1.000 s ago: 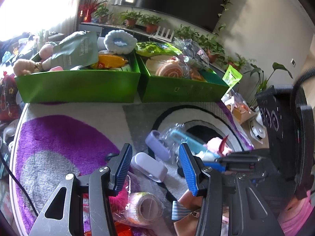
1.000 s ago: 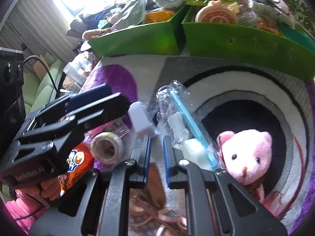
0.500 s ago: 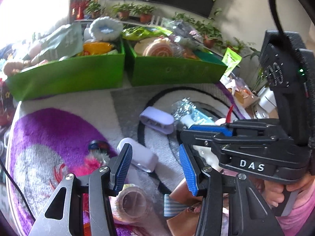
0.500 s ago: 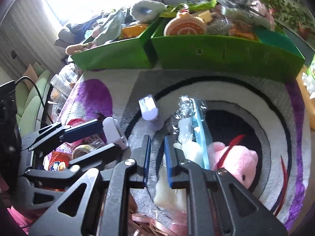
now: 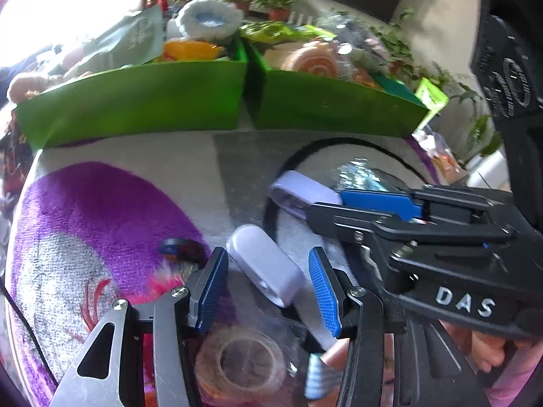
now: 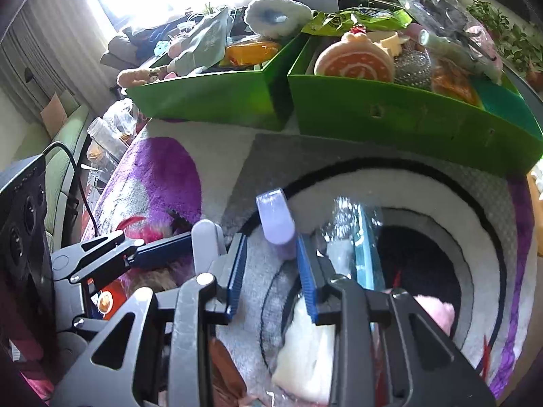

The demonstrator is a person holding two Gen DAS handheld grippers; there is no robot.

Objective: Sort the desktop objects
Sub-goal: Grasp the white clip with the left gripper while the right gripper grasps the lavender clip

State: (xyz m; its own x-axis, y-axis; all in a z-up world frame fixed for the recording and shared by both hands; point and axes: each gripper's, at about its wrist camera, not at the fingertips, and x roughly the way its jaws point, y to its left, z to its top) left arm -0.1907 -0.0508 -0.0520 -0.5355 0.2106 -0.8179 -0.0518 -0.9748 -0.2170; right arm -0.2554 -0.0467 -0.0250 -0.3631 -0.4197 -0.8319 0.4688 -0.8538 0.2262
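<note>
Two lilac case halves lie on the rug. My left gripper (image 5: 266,279) is open, its blue pads on either side of the near lilac piece (image 5: 264,264), not touching it. My right gripper (image 6: 271,263) is open, its pads straddling the near end of the far lilac piece (image 6: 275,218), which also shows in the left wrist view (image 5: 302,195). The right gripper's fingers (image 5: 376,200) reach in from the right there. The near lilac piece shows in the right wrist view (image 6: 207,244) beside the left gripper's fingers (image 6: 159,246).
Two full green bins (image 6: 217,96) (image 6: 407,115) stand at the back of the rug. A clear packet with a blue item (image 6: 359,234), a pink plush (image 6: 437,312), a tape roll (image 5: 237,368) and a pink feather toy (image 5: 163,281) lie near the grippers.
My right gripper has opened and moved forward around the far lilac piece. My left gripper has moved in over the near lilac piece.
</note>
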